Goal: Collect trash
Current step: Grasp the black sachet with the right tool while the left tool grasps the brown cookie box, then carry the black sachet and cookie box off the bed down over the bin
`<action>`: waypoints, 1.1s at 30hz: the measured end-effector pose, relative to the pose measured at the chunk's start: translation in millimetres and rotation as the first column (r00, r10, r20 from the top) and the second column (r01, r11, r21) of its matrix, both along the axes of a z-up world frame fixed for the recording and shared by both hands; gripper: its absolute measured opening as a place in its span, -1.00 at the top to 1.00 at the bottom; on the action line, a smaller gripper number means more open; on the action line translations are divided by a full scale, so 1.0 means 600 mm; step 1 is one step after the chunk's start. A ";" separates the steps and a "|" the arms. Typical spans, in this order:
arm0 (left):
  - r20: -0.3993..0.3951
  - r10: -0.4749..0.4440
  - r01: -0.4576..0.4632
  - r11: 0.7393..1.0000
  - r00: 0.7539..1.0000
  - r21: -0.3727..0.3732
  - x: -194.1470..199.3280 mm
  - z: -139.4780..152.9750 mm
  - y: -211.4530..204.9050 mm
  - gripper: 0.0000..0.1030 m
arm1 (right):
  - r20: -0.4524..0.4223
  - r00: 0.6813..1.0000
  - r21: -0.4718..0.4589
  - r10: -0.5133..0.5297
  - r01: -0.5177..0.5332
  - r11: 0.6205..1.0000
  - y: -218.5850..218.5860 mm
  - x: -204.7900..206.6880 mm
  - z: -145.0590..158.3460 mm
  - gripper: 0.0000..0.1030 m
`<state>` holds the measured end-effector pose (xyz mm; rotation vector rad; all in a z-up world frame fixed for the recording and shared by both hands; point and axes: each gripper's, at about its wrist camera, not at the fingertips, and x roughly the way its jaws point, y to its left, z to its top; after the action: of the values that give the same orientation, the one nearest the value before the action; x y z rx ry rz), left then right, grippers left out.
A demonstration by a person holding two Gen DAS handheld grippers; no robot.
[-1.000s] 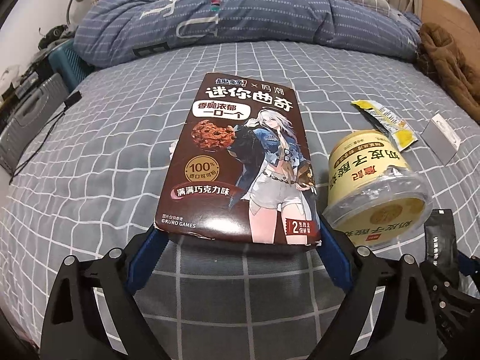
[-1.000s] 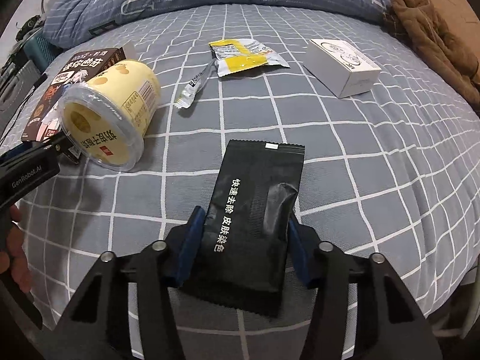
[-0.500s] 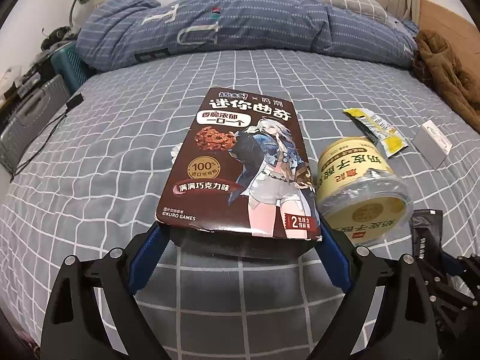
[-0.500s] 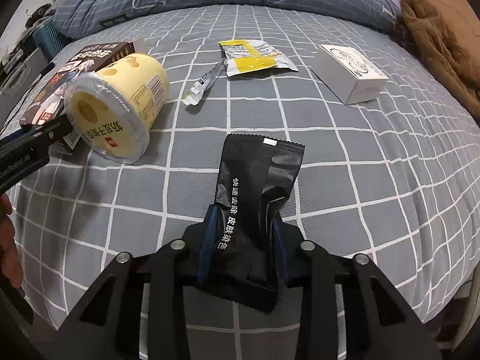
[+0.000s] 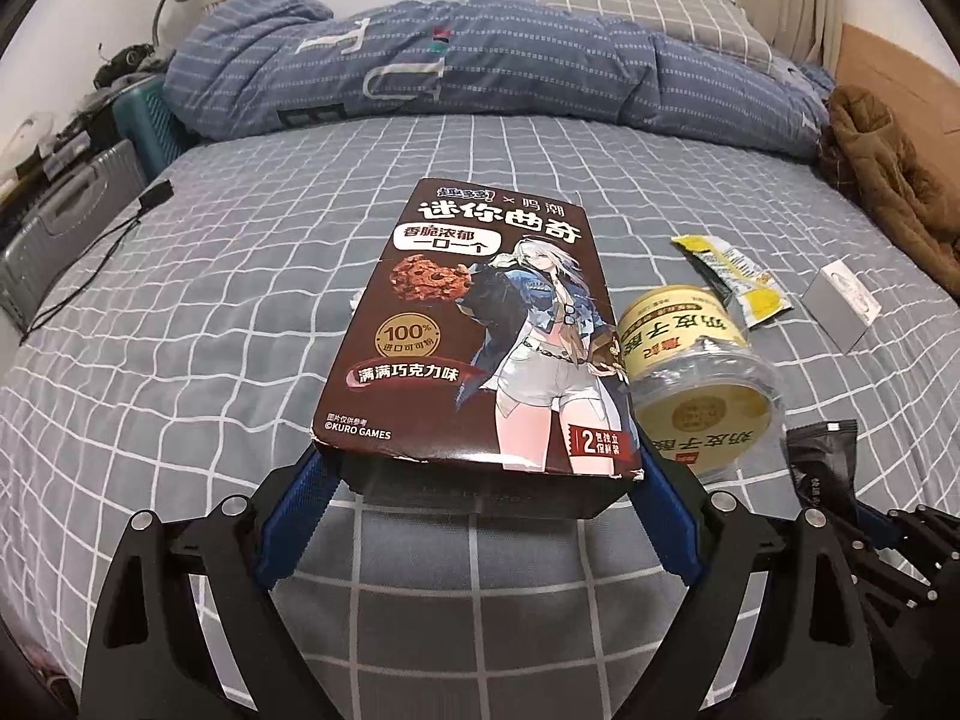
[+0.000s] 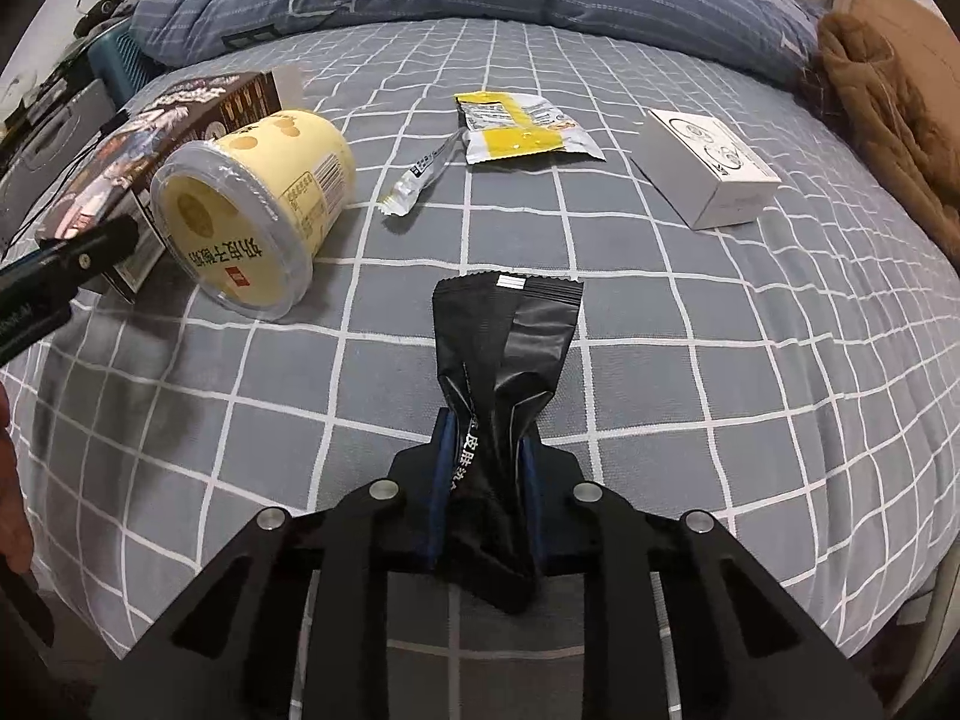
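The right hand-held gripper [image 6: 487, 474] has just been closing and now pinches the crumpled lower end of a black foil sachet with white lettering [image 6: 507, 354], whose upper end fans out over the grey checked bed sheet [image 6: 690, 372]. The left hand-held gripper [image 5: 480, 516] clamps, jaws wide, the near end of a flat brown cardboard cookie box printed with a cartoon figure [image 5: 480, 324] (its near end raised off the sheet). Beside the box a yellow plastic tub with a clear lid [image 6: 258, 210] lies on its side.
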<state>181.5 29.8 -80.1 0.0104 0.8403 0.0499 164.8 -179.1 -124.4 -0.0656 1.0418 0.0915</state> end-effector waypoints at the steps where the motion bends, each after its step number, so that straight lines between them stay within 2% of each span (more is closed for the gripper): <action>1: 0.005 0.003 -0.003 1.000 1.000 -0.005 -0.003 0.003 0.001 -0.71 | -0.001 1.000 0.005 0.005 -0.005 1.000 -0.001 -0.001 0.000 0.68; 18: 0.071 0.052 -0.049 0.998 0.996 -0.034 -0.062 0.035 0.001 -0.71 | 0.035 0.999 -0.004 0.007 -0.007 1.000 -0.014 -0.015 0.024 0.73; 23: 0.075 0.049 -0.048 0.999 0.996 -0.017 -0.074 0.037 -0.009 -0.70 | 0.052 0.999 0.011 0.005 -0.005 1.000 -0.019 -0.025 0.037 0.73; 29: 0.062 0.043 -0.042 0.999 0.997 -0.008 -0.074 0.021 -0.013 -0.73 | 0.058 0.998 0.023 0.010 -0.011 1.000 -0.024 -0.037 0.046 0.73; 33: 0.020 0.071 -0.071 0.997 0.997 -0.004 -0.058 -0.008 -0.005 -0.80 | 0.055 0.998 0.023 0.014 -0.015 1.000 -0.025 -0.037 0.044 0.73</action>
<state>146.5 26.8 -85.2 -0.0235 0.8205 0.1156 142.8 -194.2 -97.8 -0.0542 0.9856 0.1146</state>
